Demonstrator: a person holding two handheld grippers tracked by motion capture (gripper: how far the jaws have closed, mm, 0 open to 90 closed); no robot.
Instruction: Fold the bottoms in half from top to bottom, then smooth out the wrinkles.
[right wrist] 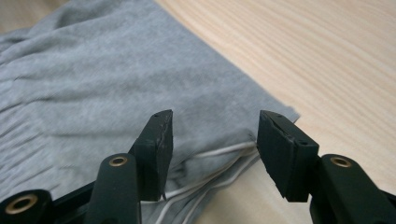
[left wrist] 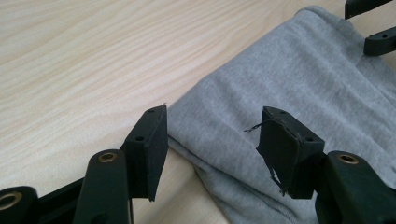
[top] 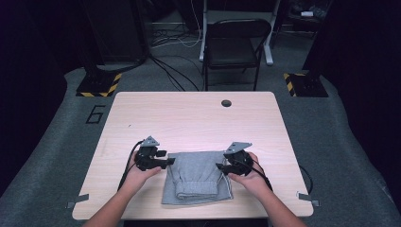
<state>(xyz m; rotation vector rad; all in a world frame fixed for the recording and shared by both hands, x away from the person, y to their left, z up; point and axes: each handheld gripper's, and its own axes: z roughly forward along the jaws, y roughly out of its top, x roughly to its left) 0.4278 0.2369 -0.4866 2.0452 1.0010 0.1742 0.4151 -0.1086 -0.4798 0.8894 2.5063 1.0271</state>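
Note:
A folded grey garment [top: 196,177] lies on the wooden table [top: 189,118] near its front edge, between my two grippers. My left gripper [top: 171,161] sits at the cloth's upper left corner. In the left gripper view its jaws stand open [left wrist: 212,121] astride the folded edge of the grey garment [left wrist: 299,84], with no pad pressing on it. My right gripper [top: 220,166] is at the upper right corner. Its jaws are open [right wrist: 215,121] just above the grey garment [right wrist: 93,79], where a white drawstring [right wrist: 219,154] runs along the cloth's edge.
A round hole [top: 226,102] is in the table's far side. A black folding chair [top: 236,45] stands behind the table, with cables on the floor near it. Bare wood stretches beyond the garment. The other gripper's jaw tips [left wrist: 373,28] show at the left gripper view's top right.

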